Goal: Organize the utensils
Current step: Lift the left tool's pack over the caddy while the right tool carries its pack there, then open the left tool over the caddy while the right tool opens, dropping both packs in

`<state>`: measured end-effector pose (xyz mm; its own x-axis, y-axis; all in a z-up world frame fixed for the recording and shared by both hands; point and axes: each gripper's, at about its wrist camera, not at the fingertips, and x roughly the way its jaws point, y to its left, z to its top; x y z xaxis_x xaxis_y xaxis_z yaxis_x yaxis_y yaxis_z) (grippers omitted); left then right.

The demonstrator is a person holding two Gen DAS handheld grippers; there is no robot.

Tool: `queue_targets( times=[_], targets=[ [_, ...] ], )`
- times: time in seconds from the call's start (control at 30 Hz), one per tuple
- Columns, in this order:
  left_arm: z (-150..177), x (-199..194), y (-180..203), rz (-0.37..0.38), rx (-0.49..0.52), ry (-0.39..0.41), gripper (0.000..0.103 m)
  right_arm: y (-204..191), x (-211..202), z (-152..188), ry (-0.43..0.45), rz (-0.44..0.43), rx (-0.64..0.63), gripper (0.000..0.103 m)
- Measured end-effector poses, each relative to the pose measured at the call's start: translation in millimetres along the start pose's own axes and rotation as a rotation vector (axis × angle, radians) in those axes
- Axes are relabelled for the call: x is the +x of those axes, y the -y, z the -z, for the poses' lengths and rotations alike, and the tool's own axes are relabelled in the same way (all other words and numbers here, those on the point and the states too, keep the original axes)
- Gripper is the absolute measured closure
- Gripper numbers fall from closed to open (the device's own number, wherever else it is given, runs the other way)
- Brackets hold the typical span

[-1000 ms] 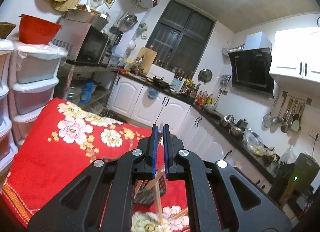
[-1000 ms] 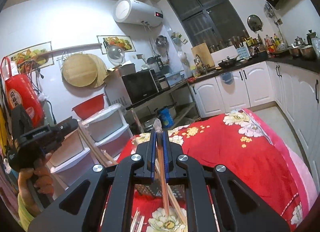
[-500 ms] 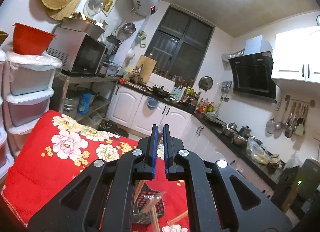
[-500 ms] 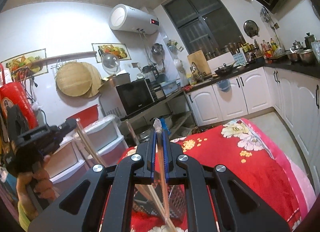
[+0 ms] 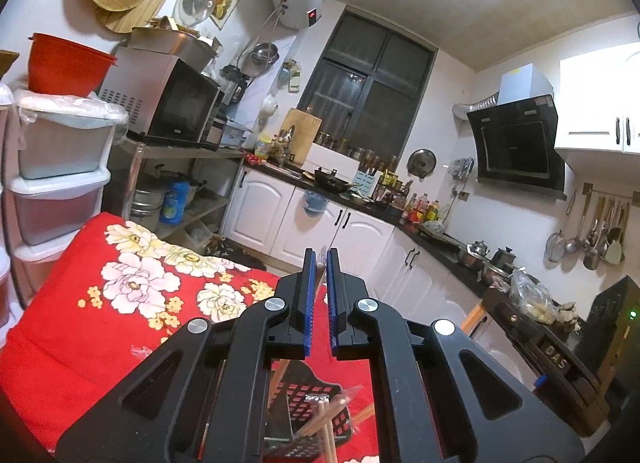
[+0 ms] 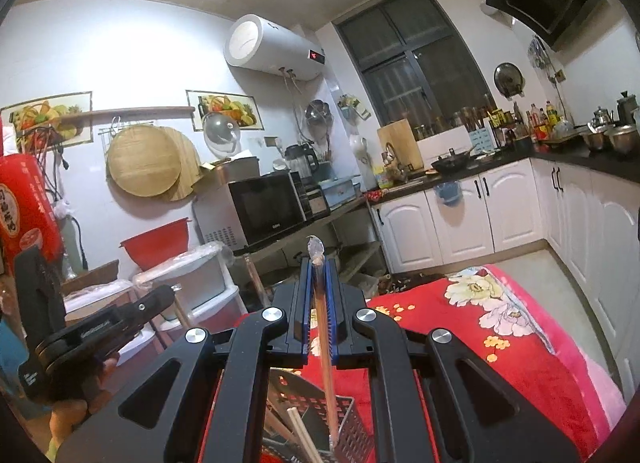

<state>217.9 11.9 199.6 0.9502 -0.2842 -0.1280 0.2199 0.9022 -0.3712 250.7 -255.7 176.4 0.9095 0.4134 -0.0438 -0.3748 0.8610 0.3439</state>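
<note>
My right gripper [image 6: 319, 263] is shut on a plastic-wrapped chopstick [image 6: 325, 347]. The wrapper tip sticks out past the fingers and the lower end reaches down into a black mesh basket [image 6: 350, 423]. More chopsticks [image 6: 303, 437] lean in that basket. My left gripper [image 5: 319, 265] is shut on a thin wooden chopstick [image 5: 280, 371], a short piece of which shows under the jaws. The basket [image 5: 304, 383] with chopsticks [image 5: 326, 419] lies below it. In the right wrist view a hand holds the left gripper [image 6: 172, 293] at the left edge.
A red floral cloth [image 5: 80, 323] covers the table under both grippers. Stacked plastic drawers [image 5: 56, 191] and a shelf with a microwave [image 5: 176, 103] stand beyond its left edge. White cabinets [image 6: 460, 219] and a cluttered dark counter run along the far walls.
The right gripper has risen with the wrapped chopstick, and the basket sits lower in its view. The left gripper has shifted sideways, still shut on its chopstick.
</note>
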Motion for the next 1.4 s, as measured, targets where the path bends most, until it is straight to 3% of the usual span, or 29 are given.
queue_targets(
  times=[0.37, 0.87, 0.93, 1.0, 1.2, 1.4],
  targets=[
    [20.0, 15.1, -19.2, -0.009, -0.024, -0.043, 0.102, 10.3, 29.7, 20.2, -0.061, 0.012, 0.025, 0.096],
    [38.7, 13.7, -36.5, -0.023, -0.046, -0.104, 0.102, 24.3, 23.4, 48.5, -0.152, 0.002, 0.104, 0.095],
    [40.6, 13.7, -37.1, -0.024, -0.049, -0.113, 0.102, 25.9, 22.1, 50.9, -0.167, -0.005, 0.121, 0.093],
    [42.5, 13.8, -36.8, -0.027, -0.049, -0.121, 0.102, 26.2, 20.1, 53.0, -0.176, -0.006, 0.126, 0.083],
    [46.2, 10.3, -36.7, -0.033, -0.056, -0.137, 0.100, 26.5, 13.1, 57.1, -0.198, -0.009, 0.137, 0.075],
    [47.9, 5.4, -36.9, -0.038, -0.058, -0.146, 0.089, 28.6, 6.8, 63.6, -0.224, -0.003, 0.149, 0.064]
  ],
)
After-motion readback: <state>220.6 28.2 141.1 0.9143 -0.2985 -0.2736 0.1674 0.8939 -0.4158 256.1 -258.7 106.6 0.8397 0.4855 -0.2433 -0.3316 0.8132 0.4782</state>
